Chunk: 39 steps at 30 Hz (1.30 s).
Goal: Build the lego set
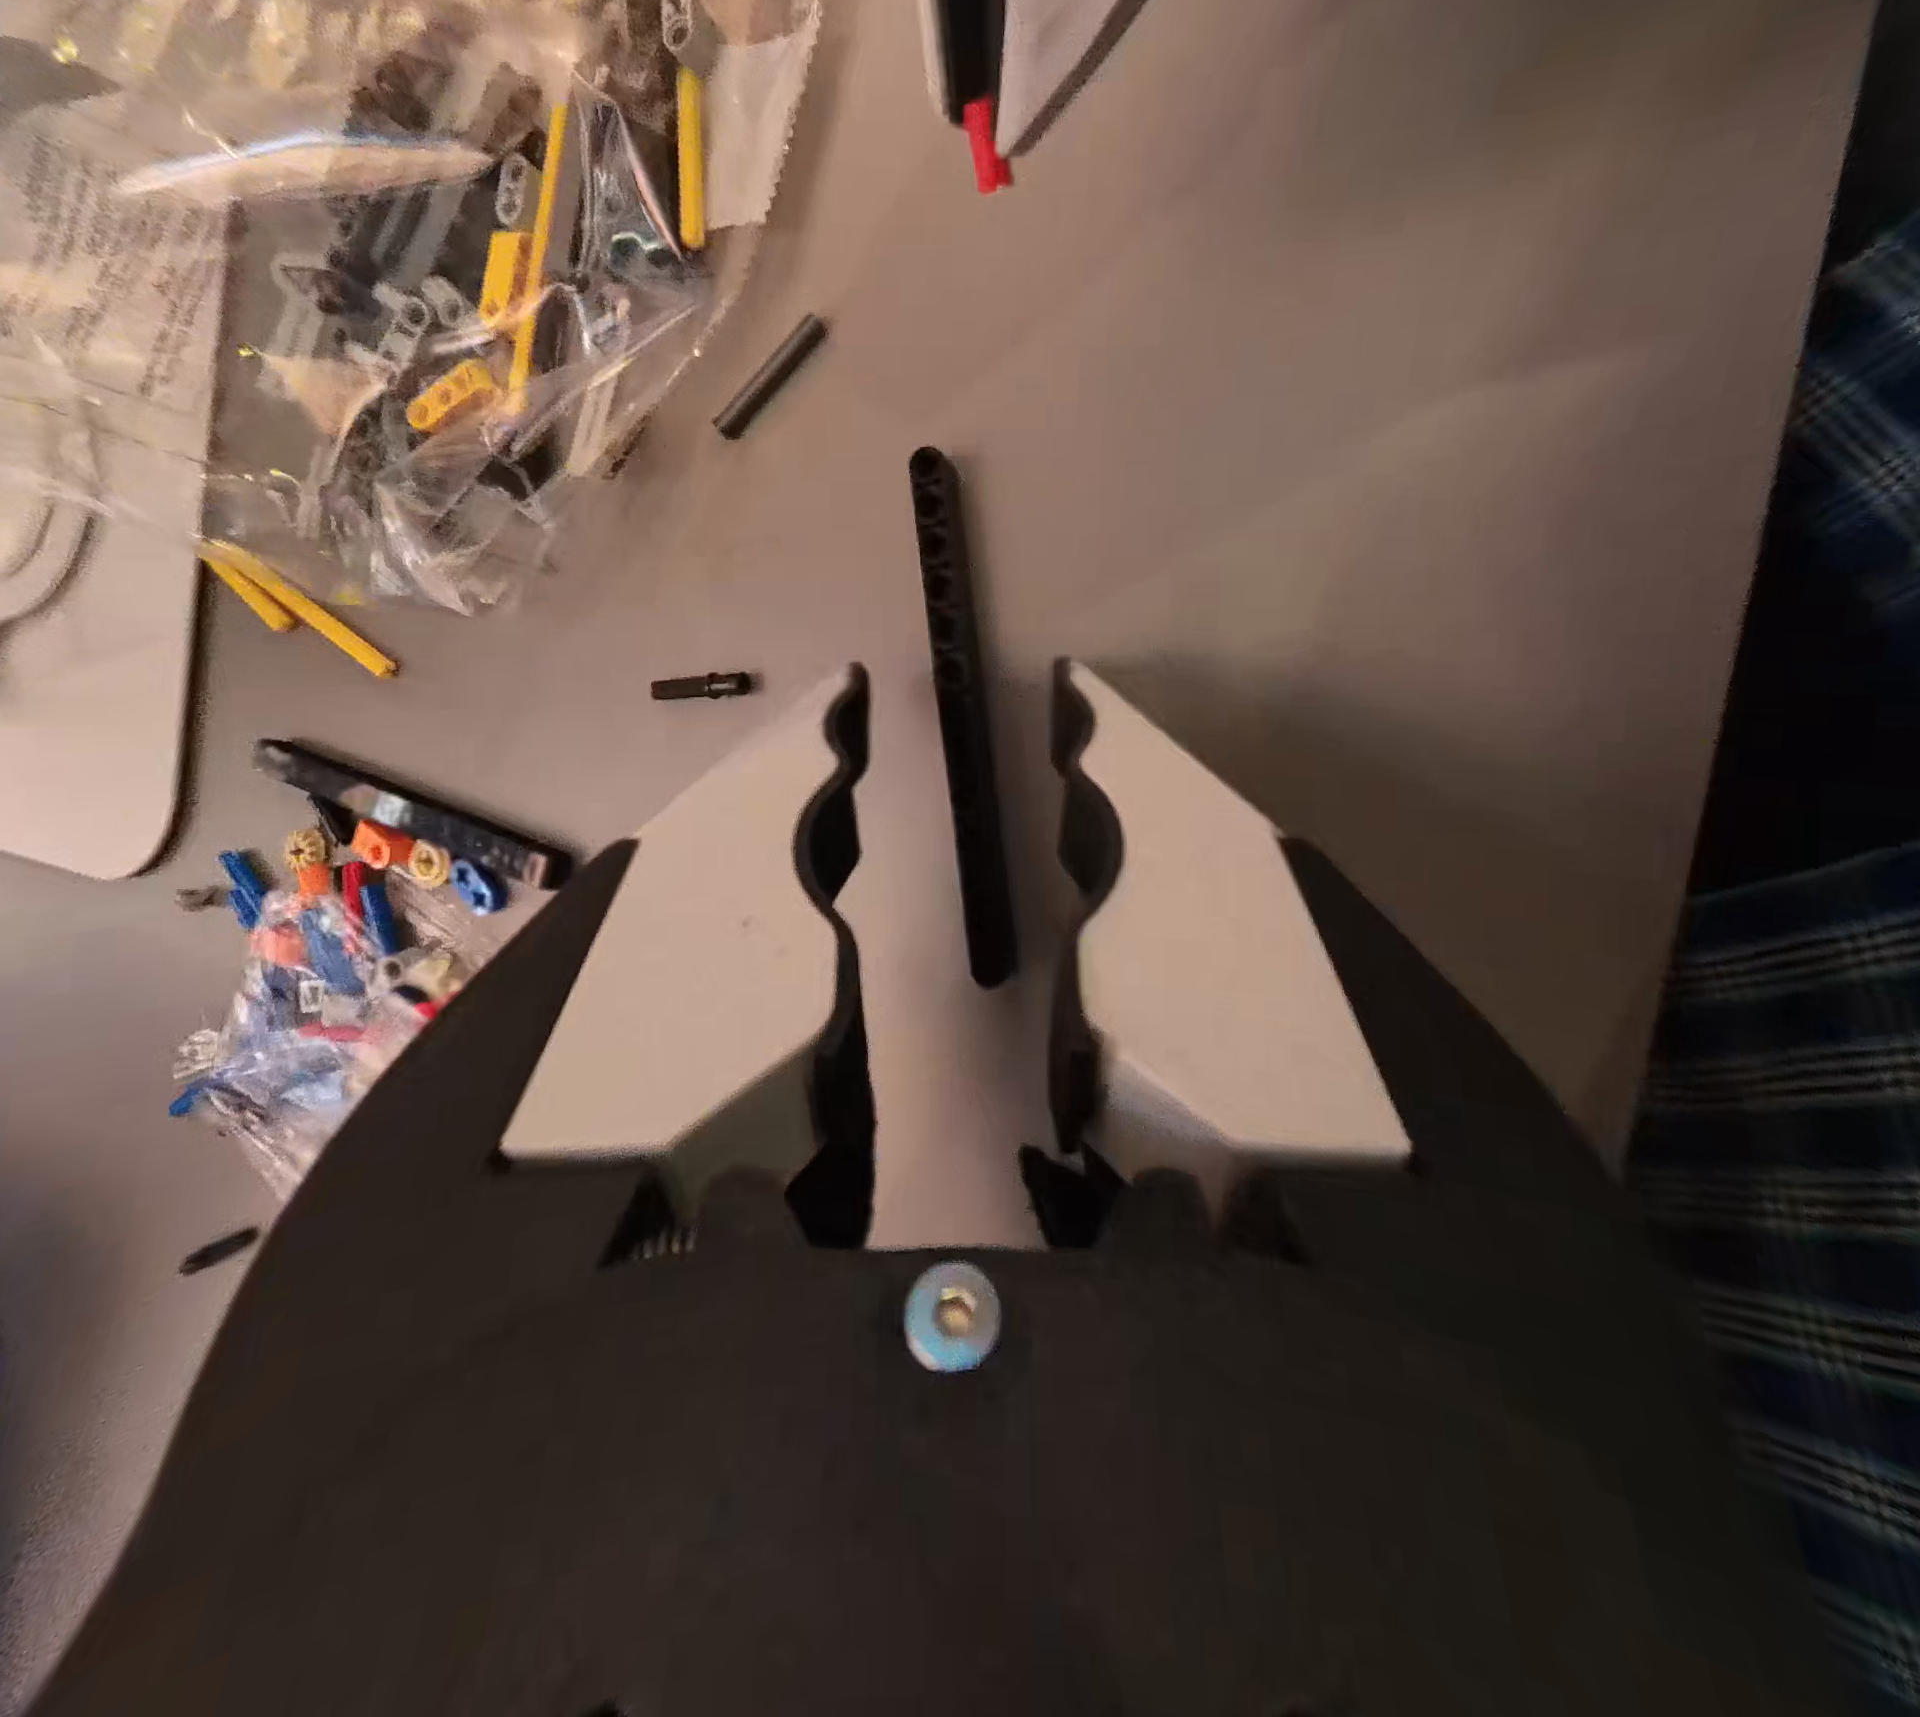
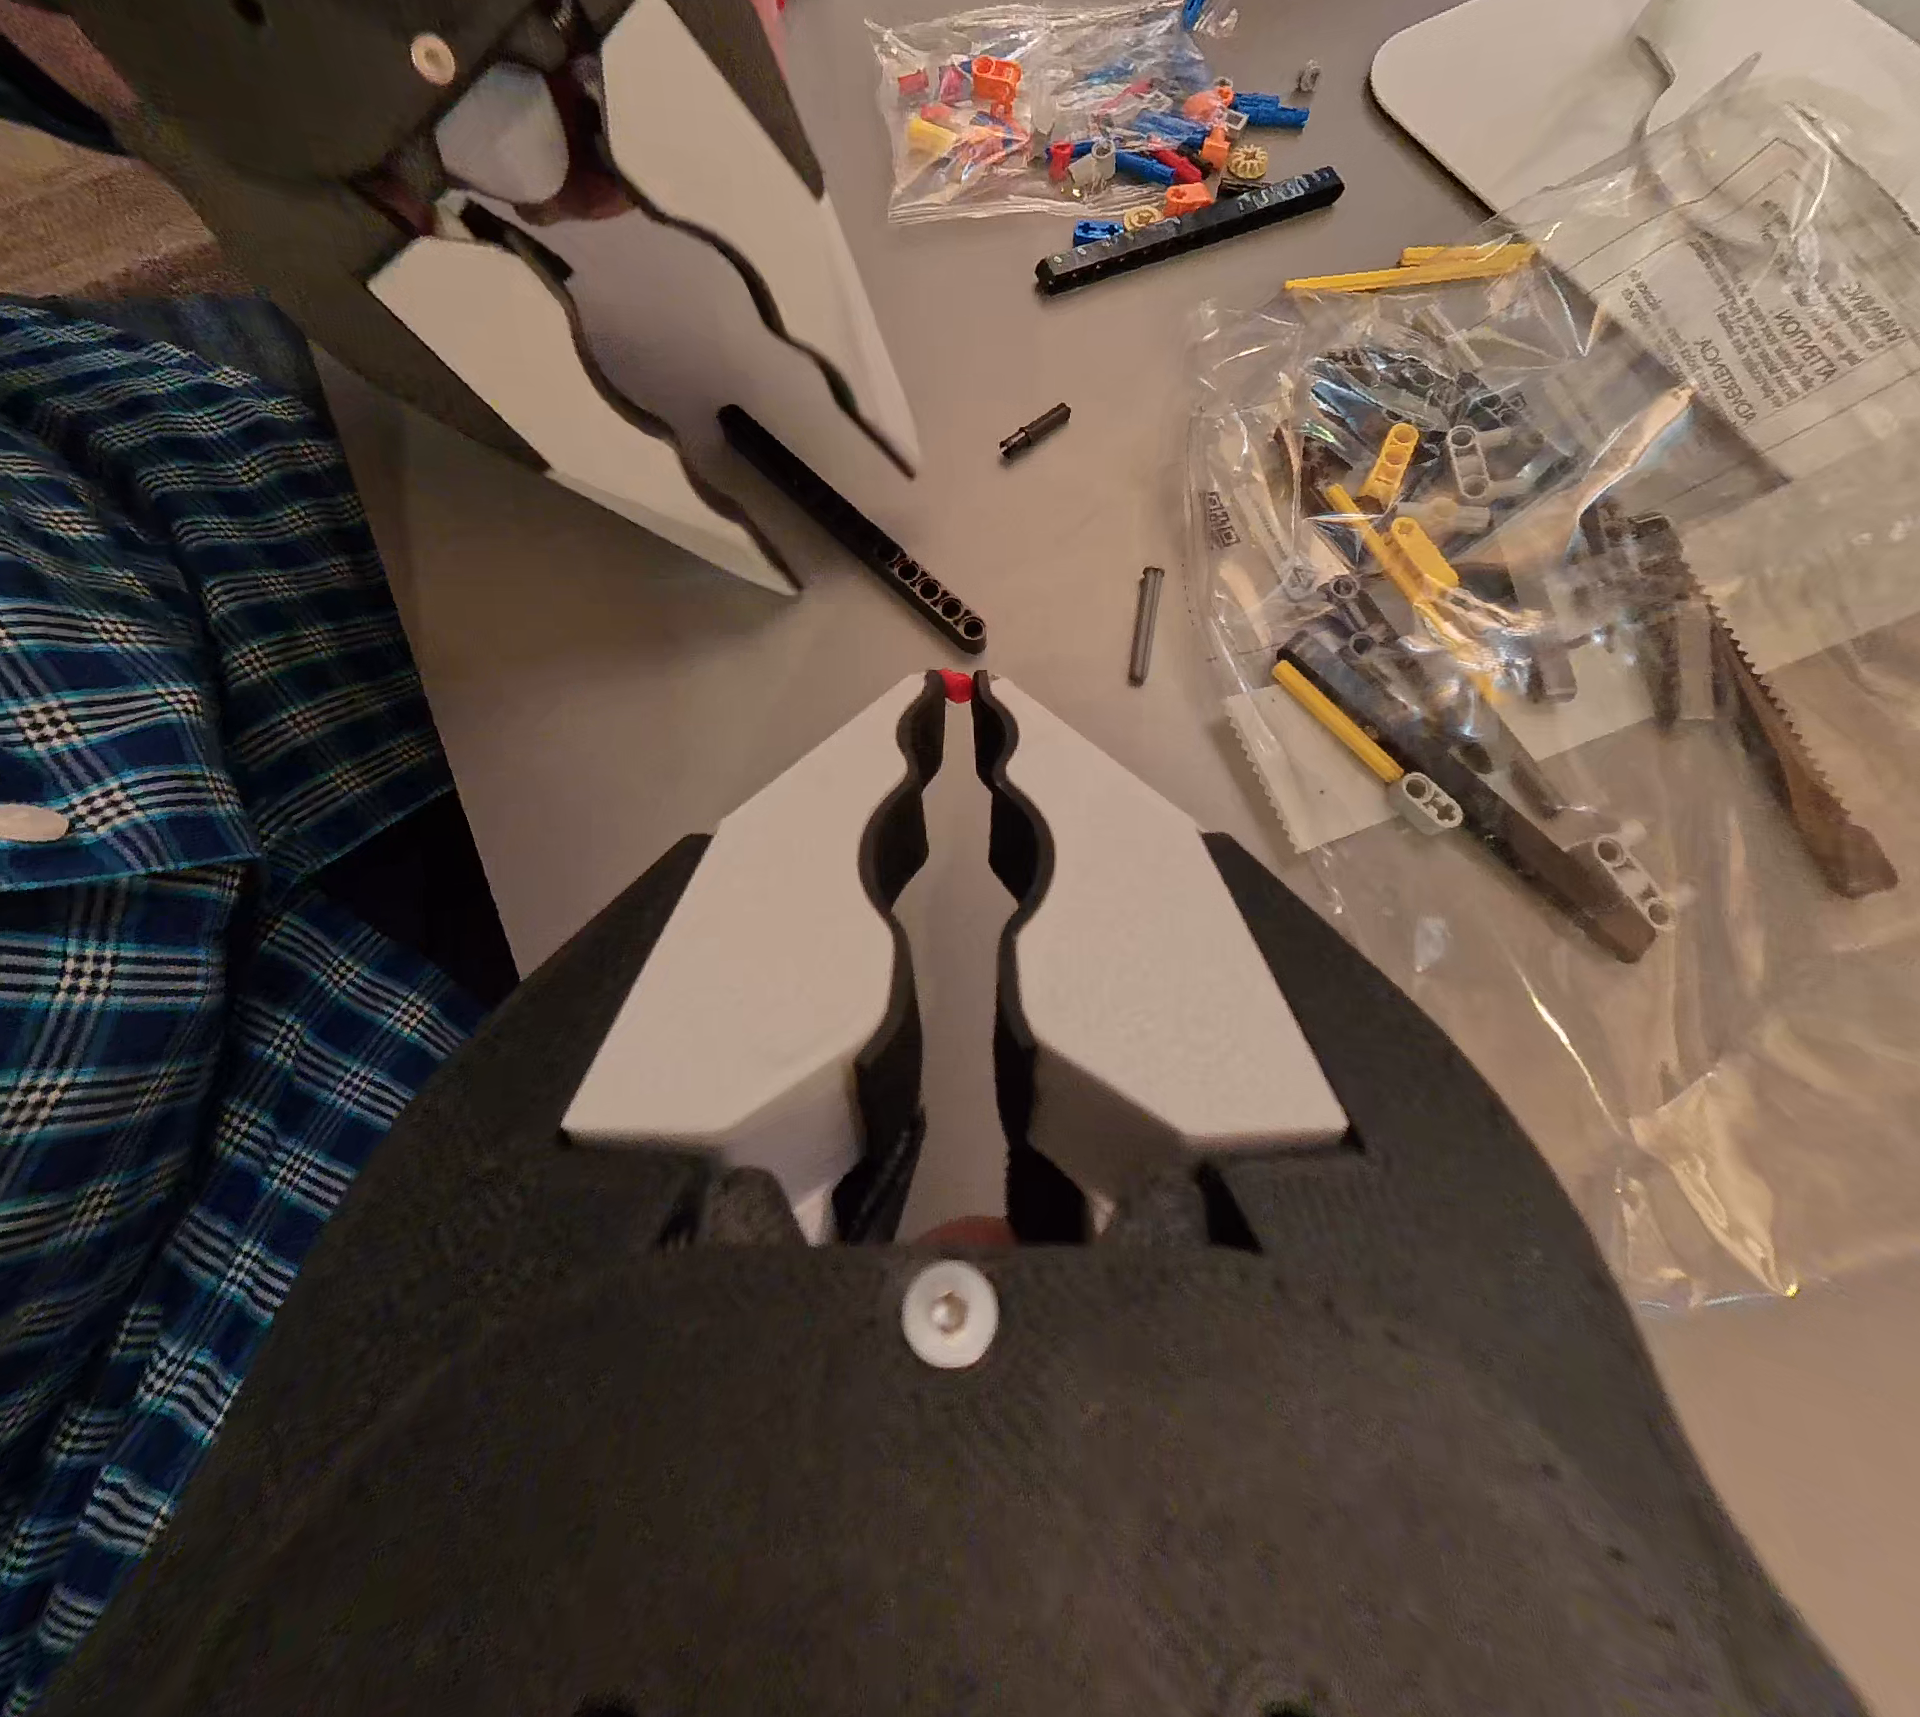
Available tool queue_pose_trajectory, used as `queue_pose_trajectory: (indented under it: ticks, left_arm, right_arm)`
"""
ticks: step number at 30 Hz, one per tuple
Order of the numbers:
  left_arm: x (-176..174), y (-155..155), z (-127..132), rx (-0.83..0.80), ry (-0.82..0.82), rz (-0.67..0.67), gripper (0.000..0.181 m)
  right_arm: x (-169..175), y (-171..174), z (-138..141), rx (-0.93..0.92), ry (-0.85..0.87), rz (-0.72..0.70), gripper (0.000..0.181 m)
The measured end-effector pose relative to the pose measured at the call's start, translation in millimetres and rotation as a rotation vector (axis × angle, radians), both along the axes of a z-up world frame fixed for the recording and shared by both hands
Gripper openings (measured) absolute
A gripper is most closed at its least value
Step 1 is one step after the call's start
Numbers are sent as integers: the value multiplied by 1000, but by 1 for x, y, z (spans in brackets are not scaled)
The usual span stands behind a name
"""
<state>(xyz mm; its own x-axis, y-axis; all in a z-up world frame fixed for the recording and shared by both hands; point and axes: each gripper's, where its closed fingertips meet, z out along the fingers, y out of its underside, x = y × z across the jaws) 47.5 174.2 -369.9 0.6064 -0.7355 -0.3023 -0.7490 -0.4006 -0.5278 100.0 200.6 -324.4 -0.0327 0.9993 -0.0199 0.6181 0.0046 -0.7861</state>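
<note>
A long black holed beam point(image 1: 961, 722) lies flat on the grey table, its near half between my left gripper's point(image 1: 961, 680) open jaws, which stand to either side of it without touching it. The beam also shows in the right wrist view point(image 2: 862, 535), partly behind the left gripper point(image 2: 857, 529). My right gripper point(image 2: 951, 685) is shut on a small red pin point(image 2: 951, 686) at its fingertips, held just short of the beam's end. In the left wrist view the right gripper point(image 1: 982, 119) comes in from the top with the red pin point(image 1: 985, 150).
A clear bag of yellow, grey and black parts point(image 2: 1475, 587) lies right of the beam. A smaller bag of coloured pins point(image 2: 1081, 98) and another black beam point(image 2: 1195, 228) lie farther back. Loose black pin point(image 2: 1034, 431), grey axle point(image 2: 1146, 623), yellow axles point(image 2: 1413, 270). A plaid sleeve point(image 2: 156, 732) is at left. Tip to tip, the grippers are about 8 cm apart.
</note>
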Motion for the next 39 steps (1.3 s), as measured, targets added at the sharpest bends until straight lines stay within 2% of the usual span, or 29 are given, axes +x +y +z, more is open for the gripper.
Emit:
queue_pose_trajectory:
  ticks: [2,3,8,13,16,19,23,28,33,35,39]
  left_arm:
    - [-5,4,-3,18,75,6,8]
    - [-5,6,-4,22,90,1,5]
    - [-3,4,-4,-122,-69,97,4]
    - [18,0,16,-378,-605,254,5]
    - [20,6,43,-396,-905,282,5]
    - [22,12,77,-364,-1215,271,4]
    - [22,17,103,-330,-1510,258,4]
    - [25,18,121,-323,-1746,205,4]
    - [31,20,125,-350,-1864,183,4]
    - [36,19,120,-377,-1855,193,5]
    - [39,17,96,-433,-1720,277,4]
  right_arm:
    - [0,-1,1,3,1,3,2]
    - [0,-1,1,5,3,3,2]
    - [0,0,4,4,13,4,2]
    - [1,1,5,-10,26,2,2]
    - [-1,2,10,-43,62,-17,2]
    - [-7,5,28,-88,158,-47,2]
    - [-16,7,55,-163,299,-88,2]
    - [-22,17,85,-242,451,-140,2]
    - [-22,27,105,-285,540,-157,2]
    - [-24,27,100,-277,520,-153,2]
    - [-22,27,78,-293,455,-163,2]
